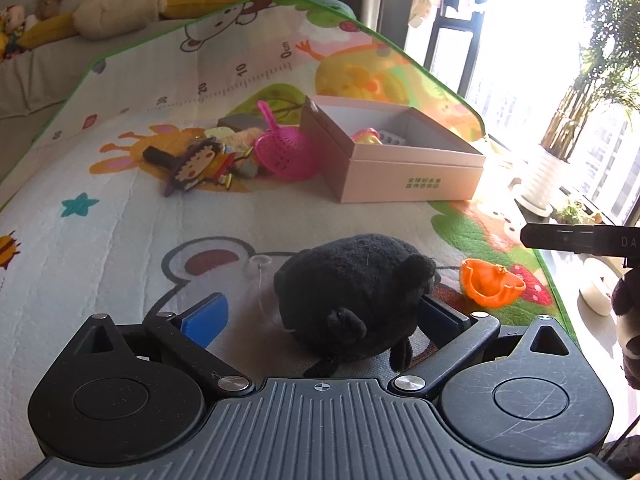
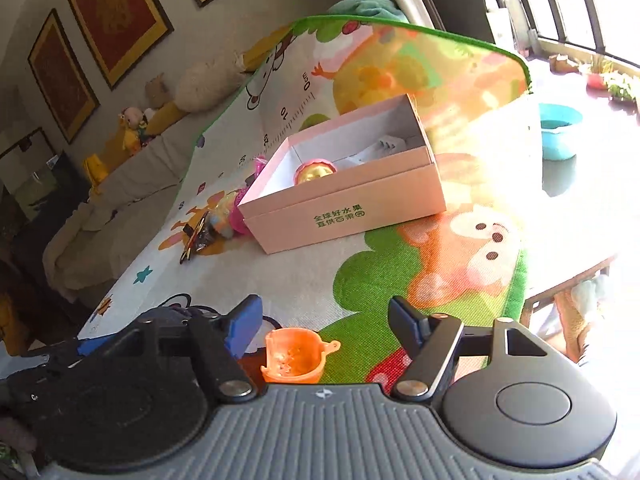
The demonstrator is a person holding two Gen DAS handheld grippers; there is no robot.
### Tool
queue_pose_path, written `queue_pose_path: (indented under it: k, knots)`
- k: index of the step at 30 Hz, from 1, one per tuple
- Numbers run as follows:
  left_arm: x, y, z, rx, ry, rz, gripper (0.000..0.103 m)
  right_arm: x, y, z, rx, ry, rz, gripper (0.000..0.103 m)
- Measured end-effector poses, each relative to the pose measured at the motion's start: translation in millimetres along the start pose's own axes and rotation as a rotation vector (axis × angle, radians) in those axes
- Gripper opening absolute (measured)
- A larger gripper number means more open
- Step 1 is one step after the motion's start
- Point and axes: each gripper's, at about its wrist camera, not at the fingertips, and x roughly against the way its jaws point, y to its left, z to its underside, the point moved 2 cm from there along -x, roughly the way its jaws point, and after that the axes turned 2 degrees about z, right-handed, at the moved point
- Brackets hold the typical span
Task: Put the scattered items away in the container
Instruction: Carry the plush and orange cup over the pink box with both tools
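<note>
The left hand-held gripper (image 1: 320, 316) has its jaws spread, with a black plush toy (image 1: 356, 296) lying on the play mat (image 1: 120, 240) between them; the toy sits against the right-hand blue pad, while the left pad stands clear of it, so nothing is pinched. The right hand-held gripper (image 2: 322, 326) also has its jaws spread wide, and a small orange plastic toy (image 2: 294, 356) rests on the mat between the fingers, apart from both pads. In the left wrist view that orange toy (image 1: 490, 284) lies just beside the plush.

Further back on the mat stands the pink cardboard box (image 2: 348, 196), open at the top. Inside it sit a round yellow-and-pink toy (image 2: 314, 172) and a pale ridged item, too washed out by sunlight to identify. Left of the box a pile of toys remains on the mat: a pink scoop (image 1: 280, 148), touching the box's side wall, and a flat cartoon-figure toy (image 1: 196, 164).
</note>
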Motion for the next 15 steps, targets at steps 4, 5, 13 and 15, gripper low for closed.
queue_pose_path:
  k: [4,5,13,15]
  knots:
    - [0.1,-4.2,2.0,-0.004,0.001,0.01,0.103,11.4,24.4,16.8,0.189,-0.01,0.034,0.093]
    - [-0.1,-5.0,2.4,-0.007,0.004,0.013,0.103,12.2,30.9,22.4,0.236,-0.008,0.038,0.093]
    - [3.3,-4.0,5.2,-0.005,0.003,0.006,0.103,-11.4,52.8,43.5,0.348,0.068,0.068,0.093]
    - [3.2,-3.2,6.5,-0.003,0.005,0.008,0.103,-16.0,48.1,44.7,0.302,0.073,0.08,0.093]
